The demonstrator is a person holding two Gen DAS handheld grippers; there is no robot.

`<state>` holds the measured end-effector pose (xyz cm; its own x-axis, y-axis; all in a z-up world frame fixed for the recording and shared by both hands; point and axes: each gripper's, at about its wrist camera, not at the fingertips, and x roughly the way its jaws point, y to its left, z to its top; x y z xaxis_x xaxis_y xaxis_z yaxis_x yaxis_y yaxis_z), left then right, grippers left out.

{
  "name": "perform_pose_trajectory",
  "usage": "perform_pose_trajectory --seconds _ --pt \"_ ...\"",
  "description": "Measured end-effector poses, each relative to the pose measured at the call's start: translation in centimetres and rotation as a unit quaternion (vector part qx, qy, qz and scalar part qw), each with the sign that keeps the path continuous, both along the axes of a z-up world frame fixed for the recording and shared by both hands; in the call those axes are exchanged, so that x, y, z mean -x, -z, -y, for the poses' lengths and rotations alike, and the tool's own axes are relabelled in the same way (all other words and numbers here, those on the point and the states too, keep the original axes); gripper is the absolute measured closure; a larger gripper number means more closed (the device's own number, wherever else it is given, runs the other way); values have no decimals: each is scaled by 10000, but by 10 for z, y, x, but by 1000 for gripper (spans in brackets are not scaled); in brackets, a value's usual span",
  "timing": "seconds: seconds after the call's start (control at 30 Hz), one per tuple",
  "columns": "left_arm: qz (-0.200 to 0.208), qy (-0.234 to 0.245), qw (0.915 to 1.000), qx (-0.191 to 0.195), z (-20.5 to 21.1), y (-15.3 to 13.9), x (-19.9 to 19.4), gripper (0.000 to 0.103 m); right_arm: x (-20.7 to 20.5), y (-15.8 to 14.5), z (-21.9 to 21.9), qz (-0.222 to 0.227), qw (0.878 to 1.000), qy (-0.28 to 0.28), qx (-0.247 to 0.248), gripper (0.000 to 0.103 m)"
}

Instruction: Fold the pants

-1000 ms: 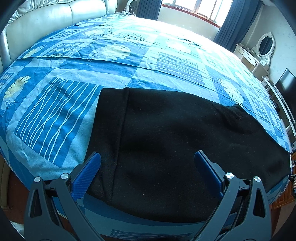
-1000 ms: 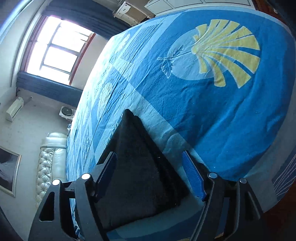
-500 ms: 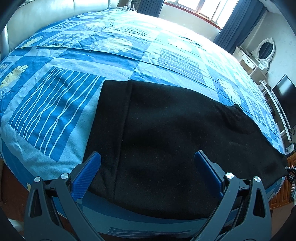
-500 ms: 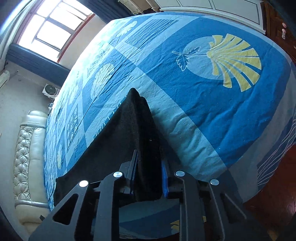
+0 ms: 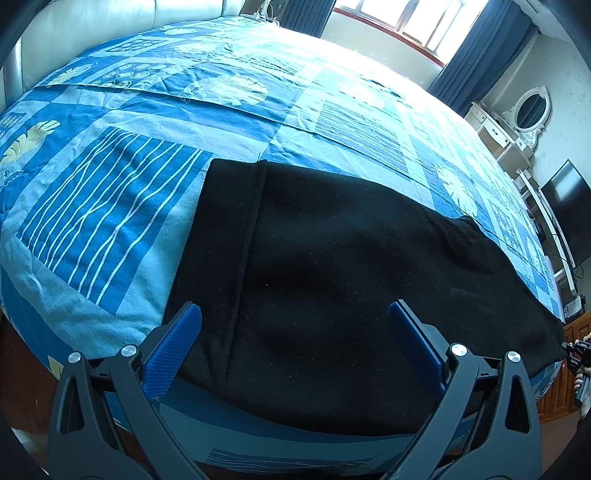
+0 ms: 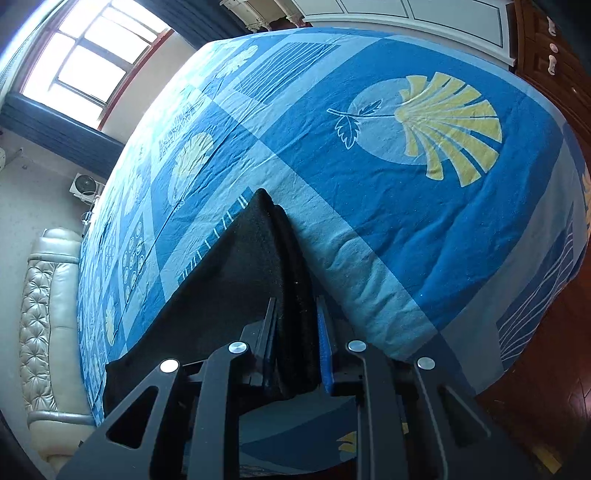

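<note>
Pants [image 6: 258,266] in clamped right hand-held gripper [image 6: 295,332]

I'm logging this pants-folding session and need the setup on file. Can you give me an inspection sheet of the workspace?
Surface: bed under a blue patchwork bedspread with leaf and stripe prints.
Job's things: black pants spread flat near the bed's edge, waistband at the left.
Clutter: nothing seen.
Grippers: left claw open, hovering over the waist end; right claw shut on the pants' leg end.
Cables: nothing seen.
Surroundings: window with dark blue curtains, padded headboard, white dresser with oval mirror, dark screen.
</note>
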<state>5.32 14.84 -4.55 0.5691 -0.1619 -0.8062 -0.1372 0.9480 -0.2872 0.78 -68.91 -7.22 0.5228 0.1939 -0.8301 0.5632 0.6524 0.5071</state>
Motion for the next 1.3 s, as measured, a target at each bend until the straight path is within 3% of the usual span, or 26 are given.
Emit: perform_pose_trajectory --seconds 0.07,0.17,0.3,0.4,0.5,0.57,0.67,0.8,1.03,1.3 --pt "12 -7 10000 -8 0 0 1 2 -4 4 6 -68 9999 -133 -52 77" --pt "22 37 9998 -172 5 2 1 2 -11 10 14 -75 9992 -372 -97 59" --pt "4 97 9988 -489 13 4 1 2 -23 23 23 0 9970 -713 -297 56" --pt "-23 70 9982 -591 15 4 0 2 -30 28 30 373 9927 -900 -716 50" --pt "-30 -8 9984 -573 14 5 -1 2 -38 31 25 666 9813 -1324 -1228 49" --pt "-43 -32 9983 -574 14 5 -3 2 -44 31 18 630 9790 -1591 -1104 50" --pt "-87 -84 9984 -556 13 6 -5 2 -43 34 22 627 9813 -1390 -1174 53" --pt "-119 -152 9984 -526 12 6 -8 2 -41 30 19 365 9873 -1213 -958 77" --pt "-65 -71 9987 -492 11 0 -4 2 -32 -39 -15 1074 9855 -1007 -840 82" --pt "-11 77 9982 -602 25 -21 14 2 -42 -141 -118 1968 9639 -1608 -799 87"
